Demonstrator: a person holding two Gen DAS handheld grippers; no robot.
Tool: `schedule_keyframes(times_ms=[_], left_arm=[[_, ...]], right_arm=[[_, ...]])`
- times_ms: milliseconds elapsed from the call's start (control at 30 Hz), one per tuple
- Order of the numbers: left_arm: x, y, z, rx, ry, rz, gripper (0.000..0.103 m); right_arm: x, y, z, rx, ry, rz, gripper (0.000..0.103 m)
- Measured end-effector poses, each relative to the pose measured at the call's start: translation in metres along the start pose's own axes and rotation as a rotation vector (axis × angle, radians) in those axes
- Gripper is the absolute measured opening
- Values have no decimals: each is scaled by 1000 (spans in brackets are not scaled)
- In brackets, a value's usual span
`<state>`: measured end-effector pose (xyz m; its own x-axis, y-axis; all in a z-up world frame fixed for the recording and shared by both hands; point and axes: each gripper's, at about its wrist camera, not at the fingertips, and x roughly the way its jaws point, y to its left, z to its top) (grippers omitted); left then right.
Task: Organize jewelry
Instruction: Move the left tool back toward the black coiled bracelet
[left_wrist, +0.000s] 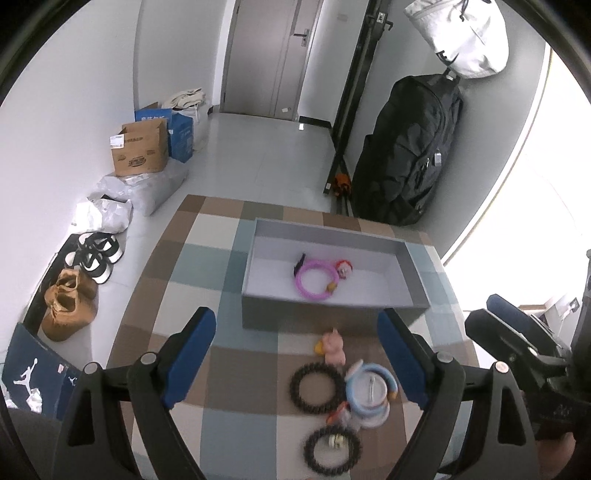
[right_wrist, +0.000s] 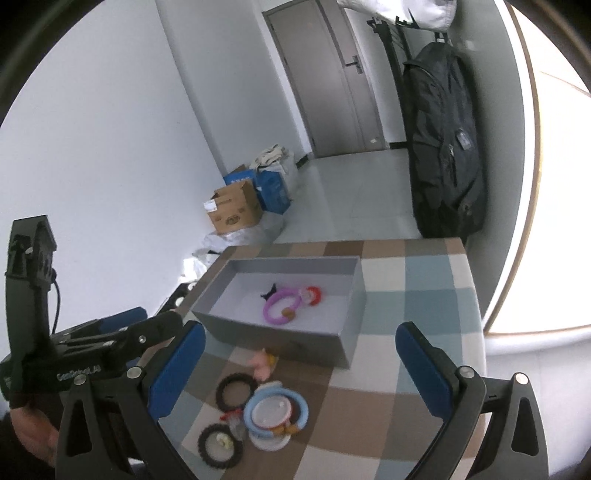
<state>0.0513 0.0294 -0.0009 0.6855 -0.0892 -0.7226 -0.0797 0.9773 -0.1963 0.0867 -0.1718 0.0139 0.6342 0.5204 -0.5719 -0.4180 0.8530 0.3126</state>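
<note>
A grey open box (left_wrist: 325, 312) (right_wrist: 280, 341) sits on the checkered table and holds a purple bracelet (left_wrist: 315, 279) (right_wrist: 279, 305) with charms. In front of it lie a pink charm (left_wrist: 333, 345) (right_wrist: 263, 362), two dark beaded bracelets (left_wrist: 314, 385) (left_wrist: 332, 448) (right_wrist: 236, 392) (right_wrist: 220, 446), and a light blue bracelet (left_wrist: 370, 389) (right_wrist: 275, 408) on a white round piece. My left gripper (left_wrist: 297, 360) is open and empty above them. My right gripper (right_wrist: 301, 367) is open and empty too; it also shows in the left wrist view (left_wrist: 517, 332).
The checkered tablecloth (left_wrist: 207, 266) (right_wrist: 417, 295) covers the table. On the floor to the left are shoes (left_wrist: 70, 302), cardboard boxes (left_wrist: 142, 149) and bags. A black backpack (left_wrist: 410, 147) (right_wrist: 443, 147) hangs at the right wall.
</note>
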Motion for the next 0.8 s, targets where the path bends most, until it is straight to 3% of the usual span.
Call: schedule_keyframes(times_ms=[300, 600, 800], left_arm=[[-11, 6, -27, -11, 30, -11, 86], [1, -11, -54, 61, 156, -69, 86], [23, -19, -72, 89, 303, -64, 86]], right_arm=[[-9, -4, -18, 23, 27, -24, 103], [-15, -9, -25, 54, 41, -41, 103], [-18, -16, -24, 73, 41, -70, 103]])
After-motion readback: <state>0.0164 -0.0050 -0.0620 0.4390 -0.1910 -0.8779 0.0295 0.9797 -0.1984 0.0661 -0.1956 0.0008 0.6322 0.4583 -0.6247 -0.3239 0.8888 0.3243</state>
